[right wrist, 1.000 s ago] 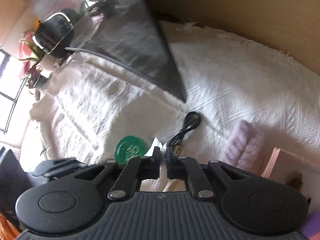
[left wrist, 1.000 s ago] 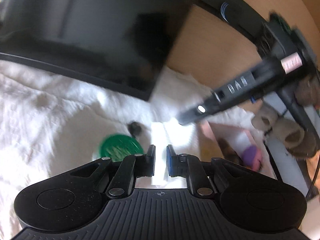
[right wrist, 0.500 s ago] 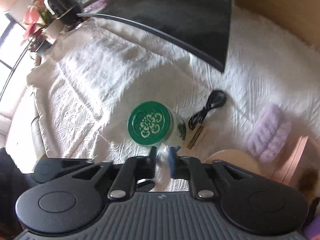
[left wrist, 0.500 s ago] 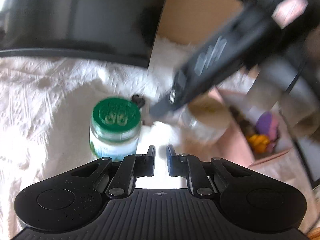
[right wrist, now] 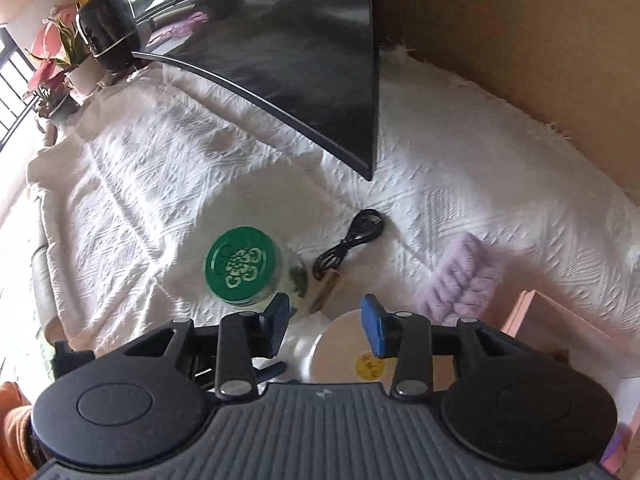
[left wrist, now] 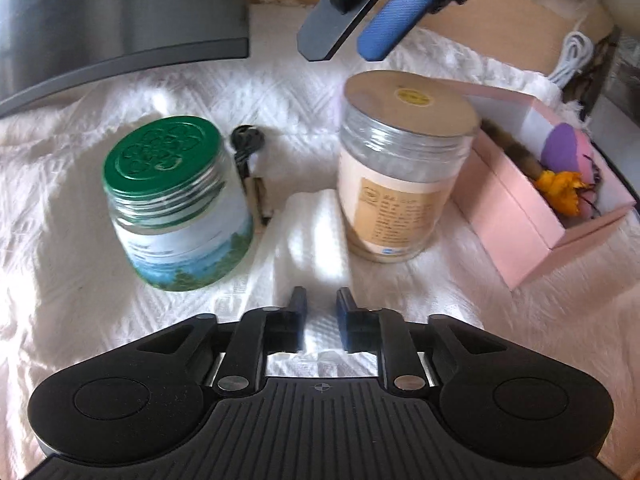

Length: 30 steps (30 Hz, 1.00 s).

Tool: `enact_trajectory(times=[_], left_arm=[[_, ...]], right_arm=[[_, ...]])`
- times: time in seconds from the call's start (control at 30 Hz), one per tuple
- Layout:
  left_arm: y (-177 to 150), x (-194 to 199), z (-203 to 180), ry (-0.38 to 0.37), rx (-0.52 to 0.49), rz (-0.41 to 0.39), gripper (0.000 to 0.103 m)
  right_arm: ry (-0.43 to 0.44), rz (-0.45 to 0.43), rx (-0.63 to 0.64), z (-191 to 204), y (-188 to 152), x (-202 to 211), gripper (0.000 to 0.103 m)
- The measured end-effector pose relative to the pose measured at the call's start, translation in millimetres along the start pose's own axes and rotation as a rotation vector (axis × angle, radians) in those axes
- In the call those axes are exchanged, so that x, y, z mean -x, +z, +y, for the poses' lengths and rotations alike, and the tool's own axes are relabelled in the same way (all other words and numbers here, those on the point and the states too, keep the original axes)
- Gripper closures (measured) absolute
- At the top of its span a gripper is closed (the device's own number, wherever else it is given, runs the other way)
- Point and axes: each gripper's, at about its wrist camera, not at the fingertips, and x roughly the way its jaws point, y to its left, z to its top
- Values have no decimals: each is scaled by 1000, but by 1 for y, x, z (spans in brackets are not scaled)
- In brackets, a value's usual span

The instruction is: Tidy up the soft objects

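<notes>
— Both pairs of jaws have been opened since a second ago, and the white folded cloth [left wrist: 308,232] pinched then is no longer held.

— What is shown in the left wrist view?

— The left gripper [left wrist: 320,300] is angled steeply down over the near part of the white cover [left wrist: 60,240]. Its jaws are opening, at a narrow gap, with nothing pressed between the pads. The folded cloth is seen lying flat just ahead of and under them, between the green-lidded jar [left wrist: 172,200] and the tan-lidded jar [left wrist: 400,176]. Its long axis is run away from the fingers. The pink box [left wrist: 516,232] is stood toward the cover's right edge, with soft pieces already inside. The right gripper [left wrist: 343,52] is hung above the tan lid.

— And in the right wrist view?

— The right jaws are seen opening, moderately wide and empty, over the tan lid. A lilac fluffy piece [right wrist: 460,276] is found ahead and to the right of the fingers, between the cover's far edge and the box corner. Its long axis is slanted across the jaws' line.

— Which hand is favoured?

— The right hand is judged nearer to the lilac piece, though a roll of the wrist would be needed. The folded cloth is better reached by the left.
</notes>
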Motion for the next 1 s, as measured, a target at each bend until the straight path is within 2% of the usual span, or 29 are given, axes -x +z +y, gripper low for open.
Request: enact_trajectory(times=[0.1, 0.23, 0.37, 0.43, 0.47, 0.53, 0.67, 0.77, 1.0], left_arm=[[1, 11, 5, -71, 46, -10, 76], [5, 32, 1, -49, 69, -129, 76], [7, 12, -12, 49, -38, -97, 75], [2, 2, -16, 131, -102, -69, 72], [-1, -1, -16, 179, -118, -61, 71], [-4, -2, -9, 216, -101, -69, 64], [-2, -4, 8, 169, 15, -57, 63], [0, -4, 19, 118, 108, -45, 63], [1, -2, 12, 104, 85, -32, 59]], right_arm=[[-23, 3, 0, -4, 3, -3, 64], [-29, 1, -36, -12, 8, -7, 64], [-30, 13, -56, -14, 13, -14, 64], [-27, 18, -50, -12, 14, -14, 64], [-29, 19, -45, -12, 14, -14, 64], [-39, 19, -36, -13, 14, -13, 64], [-57, 32, -57, -21, 16, -18, 64], [-40, 63, -131, -29, 21, -32, 64], [-46, 112, -354, -38, 43, -80, 63]])
